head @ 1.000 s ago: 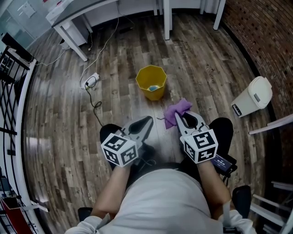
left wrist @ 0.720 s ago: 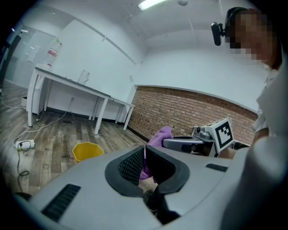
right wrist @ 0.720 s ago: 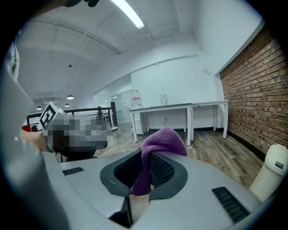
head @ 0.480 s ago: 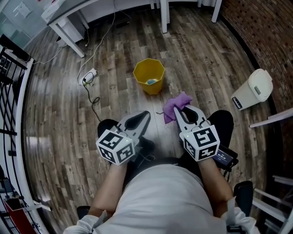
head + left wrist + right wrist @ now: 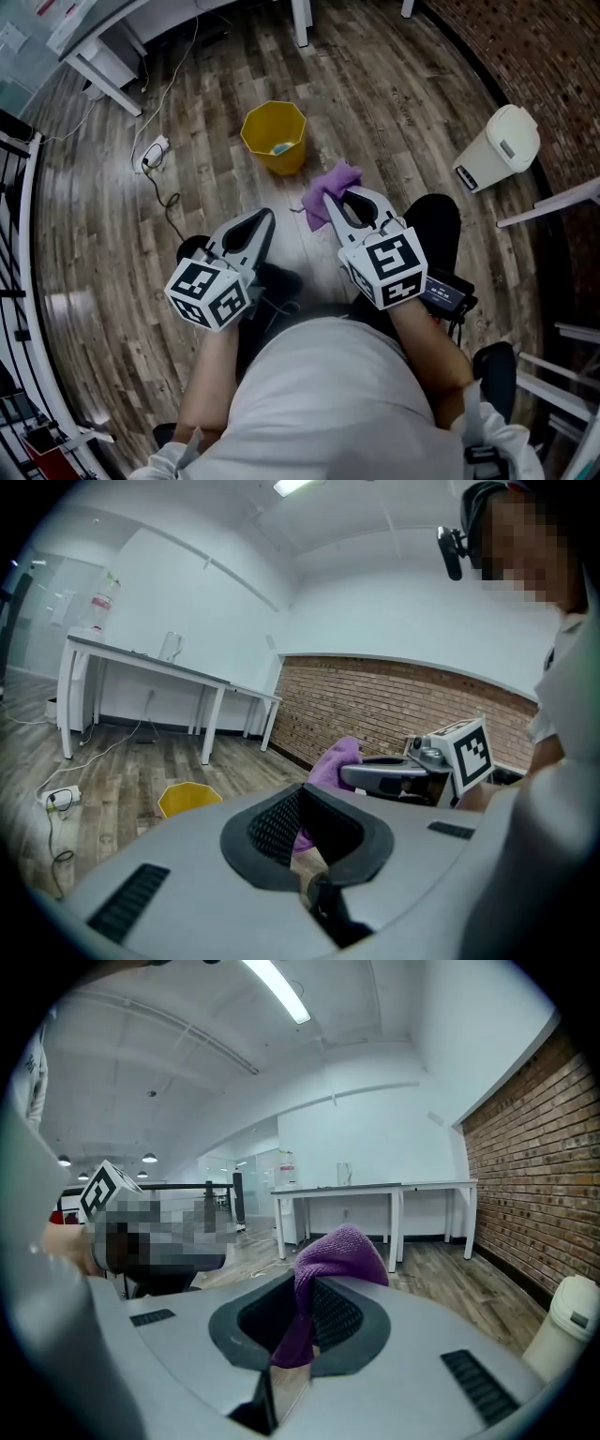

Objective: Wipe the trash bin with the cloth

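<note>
A yellow open bin (image 5: 274, 137) stands on the wood floor ahead of me; the left gripper view shows this yellow bin (image 5: 187, 799) too. A purple cloth (image 5: 329, 181) bunches out of my right gripper (image 5: 345, 197), whose jaws are shut on it. In the right gripper view the cloth (image 5: 337, 1246) hangs down between the pads of the right gripper (image 5: 305, 1312). My left gripper (image 5: 260, 219) is beside it at the left, shut with nothing in it. Its own view shows the left gripper (image 5: 302, 803) with tips together. Both grippers hover short of the yellow bin.
A white lidded bin (image 5: 495, 148) stands at the right by the brick wall (image 5: 525, 56), and shows as a white bin (image 5: 567, 1321) in the right gripper view. A power strip (image 5: 152, 150) with cable lies left of the yellow bin. White table legs (image 5: 103, 73) stand at the back.
The head view has swung, so the bins and floor have slid left and up in the picture. Both grippers stay side by side, and the cloth stays in the right one.
</note>
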The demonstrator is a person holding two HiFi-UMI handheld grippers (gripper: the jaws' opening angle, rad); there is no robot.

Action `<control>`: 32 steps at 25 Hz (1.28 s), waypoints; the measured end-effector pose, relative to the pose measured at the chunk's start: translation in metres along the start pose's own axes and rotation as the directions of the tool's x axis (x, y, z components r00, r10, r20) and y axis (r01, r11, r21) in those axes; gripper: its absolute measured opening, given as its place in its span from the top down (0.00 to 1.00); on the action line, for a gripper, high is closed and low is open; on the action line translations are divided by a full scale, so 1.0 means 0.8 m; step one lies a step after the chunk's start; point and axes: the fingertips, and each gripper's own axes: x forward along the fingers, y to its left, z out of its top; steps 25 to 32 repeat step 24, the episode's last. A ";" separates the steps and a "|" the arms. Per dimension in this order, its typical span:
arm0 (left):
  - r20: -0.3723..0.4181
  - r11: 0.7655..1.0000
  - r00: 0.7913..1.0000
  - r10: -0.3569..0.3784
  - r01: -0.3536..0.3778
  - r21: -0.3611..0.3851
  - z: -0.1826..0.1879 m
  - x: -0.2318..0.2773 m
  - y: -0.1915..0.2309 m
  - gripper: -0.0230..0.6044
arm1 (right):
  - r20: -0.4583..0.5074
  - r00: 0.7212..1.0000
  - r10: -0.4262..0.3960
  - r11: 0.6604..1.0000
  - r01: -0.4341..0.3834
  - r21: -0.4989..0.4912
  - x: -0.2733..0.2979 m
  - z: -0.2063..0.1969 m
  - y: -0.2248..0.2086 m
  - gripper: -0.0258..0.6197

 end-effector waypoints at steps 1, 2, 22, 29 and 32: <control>0.000 1.000 1.000 0.001 -0.001 0.001 0.000 0.000 0.000 0.95 | 0.001 1.000 -0.002 1.000 0.002 -0.002 0.000 0.000 0.000 0.90; -0.001 1.000 1.000 0.001 -0.001 0.001 0.001 -0.001 0.000 0.96 | 0.001 1.000 -0.005 1.000 0.005 -0.003 -0.001 0.001 0.000 0.90; 0.008 0.999 1.000 -0.030 0.031 -0.036 -0.010 0.004 -0.012 0.95 | -0.003 1.000 -0.021 1.000 0.021 -0.004 -0.005 -0.011 -0.003 0.90; 0.010 0.998 0.999 -0.039 0.040 -0.045 -0.014 0.007 -0.017 0.95 | -0.008 1.000 -0.026 1.000 0.026 -0.002 -0.008 -0.015 -0.005 0.90; 0.010 0.998 0.999 -0.039 0.040 -0.045 -0.014 0.007 -0.017 0.95 | -0.008 1.000 -0.026 1.000 0.026 -0.002 -0.008 -0.015 -0.005 0.90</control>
